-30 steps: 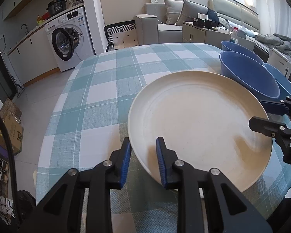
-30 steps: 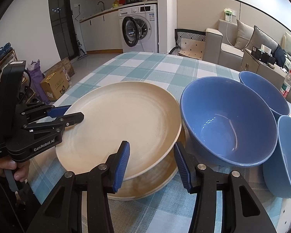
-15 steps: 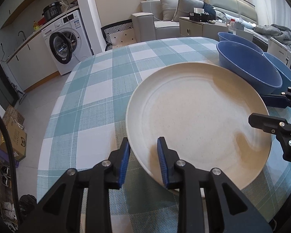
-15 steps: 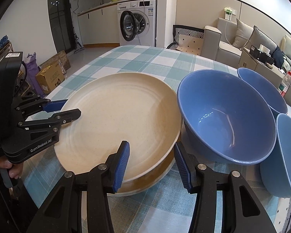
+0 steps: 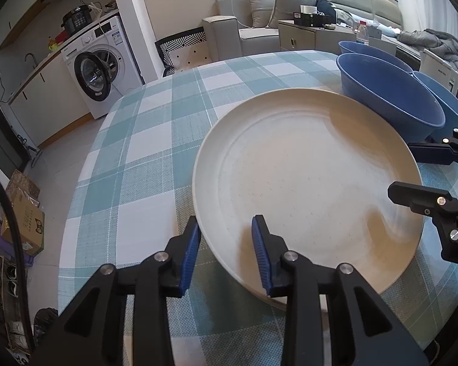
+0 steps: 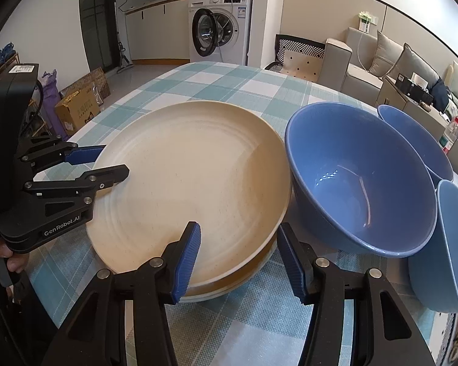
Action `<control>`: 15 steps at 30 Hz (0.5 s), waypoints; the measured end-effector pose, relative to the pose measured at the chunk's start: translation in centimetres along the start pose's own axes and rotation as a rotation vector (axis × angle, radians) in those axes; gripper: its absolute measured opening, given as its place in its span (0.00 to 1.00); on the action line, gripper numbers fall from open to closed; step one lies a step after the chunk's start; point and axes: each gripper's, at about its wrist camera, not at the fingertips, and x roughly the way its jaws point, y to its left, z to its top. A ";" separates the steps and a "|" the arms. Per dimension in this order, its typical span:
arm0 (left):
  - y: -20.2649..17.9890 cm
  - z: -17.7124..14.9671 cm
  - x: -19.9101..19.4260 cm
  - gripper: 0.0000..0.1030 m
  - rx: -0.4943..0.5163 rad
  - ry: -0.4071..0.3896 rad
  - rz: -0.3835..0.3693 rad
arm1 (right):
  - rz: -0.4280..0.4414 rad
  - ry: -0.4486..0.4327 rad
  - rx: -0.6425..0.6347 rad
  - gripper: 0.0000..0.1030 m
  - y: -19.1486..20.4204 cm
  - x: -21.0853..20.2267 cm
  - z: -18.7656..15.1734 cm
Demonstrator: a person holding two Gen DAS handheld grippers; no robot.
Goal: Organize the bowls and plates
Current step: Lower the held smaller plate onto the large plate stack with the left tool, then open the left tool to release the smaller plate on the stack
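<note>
A large cream plate [image 5: 305, 183] [image 6: 192, 183] lies on top of other cream plates [image 6: 229, 286] on the checked tablecloth [image 5: 155, 152]. My left gripper [image 5: 226, 231] [image 6: 114, 161] straddles the plate's near-left rim. Its jaws are opening and the pads stand off the rim. My right gripper [image 6: 238, 231] [image 5: 401, 169] straddles the rim on the side by the bowls, one finger over the plate and one outside. Its jaws are opening too, clear of the rim. Three blue bowls [image 6: 360, 183] stand just right of the plates.
The nearest bowl almost touches the plate stack; the other two bowls [image 6: 418, 140] [image 6: 455, 244] crowd behind and beside it. The table edge [image 5: 85, 177] curves round on the left, with floor, boxes and a washing machine [image 5: 103, 70] beyond. A sofa stands behind the table.
The top plate has sunk closer onto the plates under it. Both grippers' jaws have widened, and the left one no longer pinches the rim.
</note>
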 end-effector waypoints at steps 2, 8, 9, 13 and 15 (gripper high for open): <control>-0.2 0.0 0.1 0.35 0.002 0.005 -0.004 | -0.002 0.007 -0.001 0.53 0.0 0.1 0.0; -0.6 -0.1 0.2 0.39 0.010 0.012 -0.007 | 0.002 0.026 -0.006 0.54 0.1 0.5 -0.2; -0.7 -0.1 0.2 0.39 0.013 0.014 -0.004 | 0.003 0.027 -0.008 0.55 0.1 0.5 -0.3; -0.7 0.0 0.2 0.42 0.007 0.021 -0.013 | 0.005 0.039 -0.010 0.56 0.2 0.8 -0.4; -0.9 0.0 0.2 0.44 0.011 0.023 -0.011 | 0.004 0.043 -0.012 0.56 0.2 0.7 -0.4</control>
